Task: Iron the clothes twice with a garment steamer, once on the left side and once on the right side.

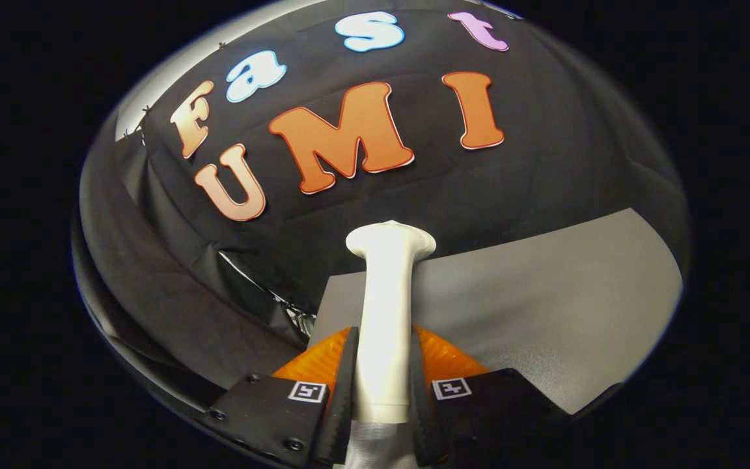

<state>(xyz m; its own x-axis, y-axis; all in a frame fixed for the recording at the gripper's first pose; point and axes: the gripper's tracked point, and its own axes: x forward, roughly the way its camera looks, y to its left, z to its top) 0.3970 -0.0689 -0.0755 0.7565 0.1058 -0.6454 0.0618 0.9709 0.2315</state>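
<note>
Steamer handle [385,306], white and flared at its far end, sits clamped between the gripper [381,391] fingers, which close on it from both sides. It points out over the grey table [544,299]. No garment is visible, so this looks like carrying the tool; next it must reach the clothes for the first pass.

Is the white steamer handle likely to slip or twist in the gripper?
Probably some slip risk: the steamer handle looks smooth and glossy. Both fingers of the gripper press its sides. Its flared head extends beyond the fingers, so it may feel top-heavy.
</note>
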